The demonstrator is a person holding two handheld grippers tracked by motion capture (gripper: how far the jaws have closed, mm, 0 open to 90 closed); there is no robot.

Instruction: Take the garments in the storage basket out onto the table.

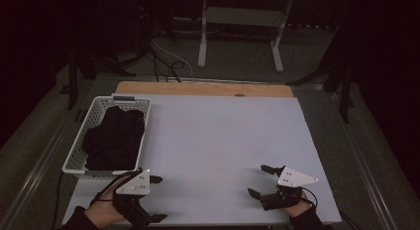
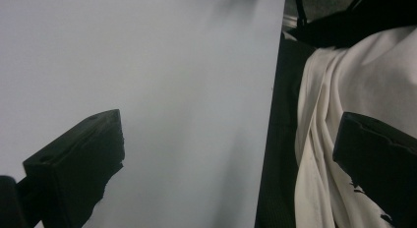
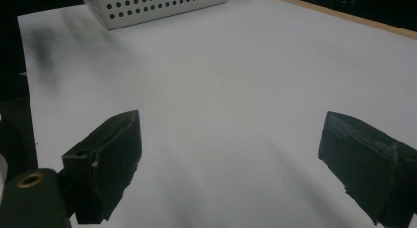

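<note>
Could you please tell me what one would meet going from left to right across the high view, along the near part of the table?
White basket holding dark clothing → left gripper → bare white table surface → right gripper.

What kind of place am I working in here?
Probably a lab or recording workspace, not a home: a table under a plain white sheet, bare stand legs and loose cables on the floor behind, and a white basket of dark clothes.

Left tool jaws wide apart, empty; right tool likewise, both held low.
</note>
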